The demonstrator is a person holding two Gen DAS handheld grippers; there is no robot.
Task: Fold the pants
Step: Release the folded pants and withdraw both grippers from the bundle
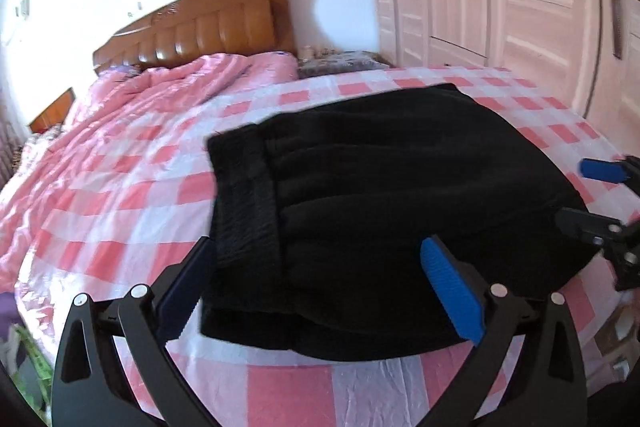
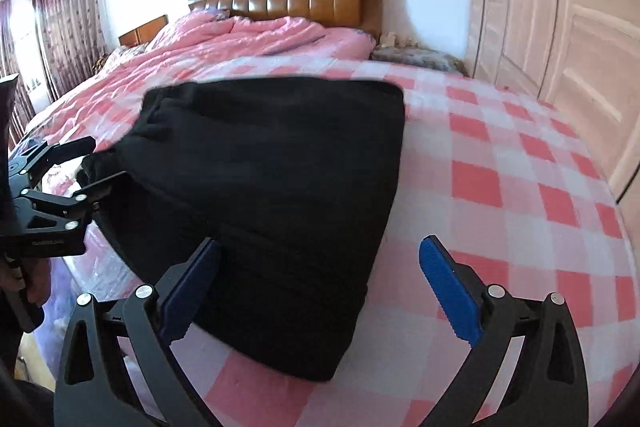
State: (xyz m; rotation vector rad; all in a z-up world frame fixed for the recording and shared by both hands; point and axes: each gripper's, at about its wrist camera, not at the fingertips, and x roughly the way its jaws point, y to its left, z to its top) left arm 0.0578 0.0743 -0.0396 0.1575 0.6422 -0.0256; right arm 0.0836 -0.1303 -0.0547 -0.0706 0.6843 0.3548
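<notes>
A: Left wrist view first. The black pants [image 1: 380,195] lie folded into a thick bundle on the bed [image 1: 132,195], on its pink-and-white checked sheet. What about the left claw [image 1: 320,287]?

B: Its jaws stand wide apart, holding nothing, one blue pad at each side of the near edge of the pants. The waistband runs down the left end of the pants. At the far right end of the pants, the right claw [image 1: 588,195] pokes in, fingers also spread.

A: Beyond the pants, a rumpled pink quilt [image 1: 160,87] and a brown headboard [image 1: 200,27]; a pale wardrobe [image 1: 500,7] stands to their right.

B: Now the right wrist view. The right claw [image 2: 320,287] is parted and empty, its left pad over the near corner of the pants [image 2: 272,179], its right pad over bare sheet.

A: And the left claw [image 2: 94,167] sits at the left edge of the pants, fingers apart, dark cloth between them, though I cannot tell if they touch it.
</notes>
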